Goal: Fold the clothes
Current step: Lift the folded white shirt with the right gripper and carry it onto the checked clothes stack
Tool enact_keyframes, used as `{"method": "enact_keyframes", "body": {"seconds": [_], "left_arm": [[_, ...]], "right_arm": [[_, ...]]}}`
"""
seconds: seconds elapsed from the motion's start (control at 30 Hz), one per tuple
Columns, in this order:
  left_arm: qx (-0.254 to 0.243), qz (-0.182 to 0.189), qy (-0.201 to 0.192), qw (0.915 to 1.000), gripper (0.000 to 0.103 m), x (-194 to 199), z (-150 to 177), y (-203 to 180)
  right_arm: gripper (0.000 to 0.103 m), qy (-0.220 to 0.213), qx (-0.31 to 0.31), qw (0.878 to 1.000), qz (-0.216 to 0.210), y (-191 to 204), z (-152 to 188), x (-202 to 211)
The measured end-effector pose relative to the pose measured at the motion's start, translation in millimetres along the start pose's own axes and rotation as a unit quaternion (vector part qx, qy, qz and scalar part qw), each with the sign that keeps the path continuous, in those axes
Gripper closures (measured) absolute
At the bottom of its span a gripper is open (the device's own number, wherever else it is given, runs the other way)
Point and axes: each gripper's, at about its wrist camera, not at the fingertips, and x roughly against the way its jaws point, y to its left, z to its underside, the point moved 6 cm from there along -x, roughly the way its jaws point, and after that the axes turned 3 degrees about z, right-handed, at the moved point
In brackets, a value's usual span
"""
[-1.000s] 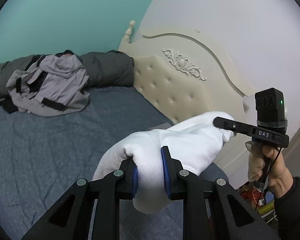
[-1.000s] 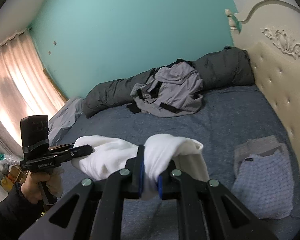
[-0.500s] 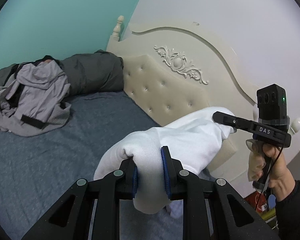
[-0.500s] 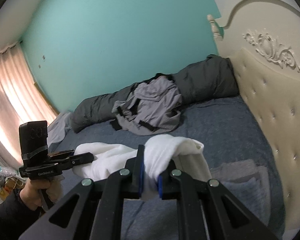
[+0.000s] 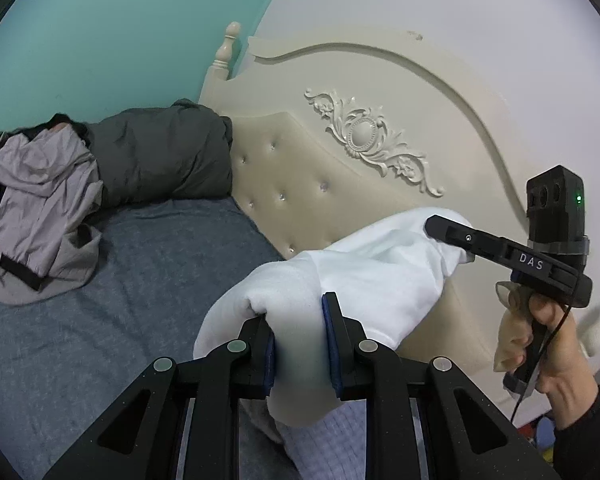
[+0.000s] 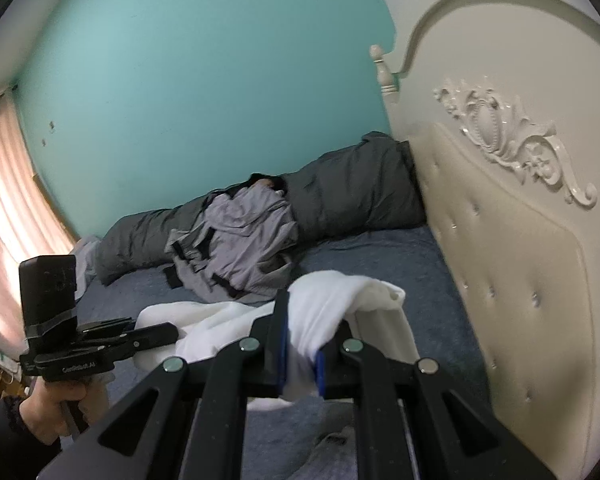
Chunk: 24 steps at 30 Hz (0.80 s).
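Reading "DAS" in pale letters, the side of the right gripper [image 5: 446, 229] shows clearly in the left wrist view, with a small green light glowing on the black camera block above its handle. The left gripper [image 6: 168, 332] carries a line of print on its flank in the right wrist view, beginning with what may be a "G", too blurred to read further.

Both grippers are clamped on one white garment [image 5: 380, 276], which hangs between them in the air above the bed. The left gripper's blue pads pinch a thick fold of it, so its jaws stand partly apart around the cloth. The right gripper's jaws sit nearly together on a thinner bunch.

Below lies a blue-grey bedspread [image 5: 100, 320]. A cream headboard [image 5: 320, 184] with button tufting and a carved scroll ornament rises on the right, against a white wall; the far wall is turquoise. A dark grey rolled duvet [image 6: 352, 188] lies along that wall, with a crumpled light grey garment with black straps [image 6: 240, 240] resting against it. Pinkish curtains [image 6: 4, 208] hang at the left edge.

Under the white garment a pale blue folded textile [image 5: 332, 436] peeks out, mostly covered by gripper frames. Each hand is cut off at a dark sleeve. Cluttered items at the lower frame corners are indistinct.
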Motion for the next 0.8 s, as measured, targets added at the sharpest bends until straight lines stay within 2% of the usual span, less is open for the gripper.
{"method": "enact_keyframes", "body": {"seconds": [0.1, 0.17, 0.33, 0.47, 0.8], "left_arm": [[0.000, 0.002, 0.007, 1.0000, 0.081, -26, 0, -7], [-0.004, 0.004, 0.020, 0.9998, 0.081, -42, 9, -10], [0.004, 0.017, 0.067, 0.9976, 0.081, -73, 65, -15], [0.002, 0.026, 0.091, 0.9955, 0.081, -77, 98, -25], [-0.001, 0.041, 0.125, 0.9913, 0.081, -68, 155, -55]], "right_arm": [[0.093, -0.005, 0.008, 1.000, 0.008, -18, 0, -3], [0.093, 0.003, 0.005, 1.000, 0.011, -34, 12, -5], [0.093, 0.054, -0.016, 0.998, 0.023, -72, 69, -9], [0.093, 0.080, -0.032, 0.996, 0.019, -89, 110, 2], [0.093, 0.122, -0.057, 0.991, 0.010, -95, 167, 38]]}}
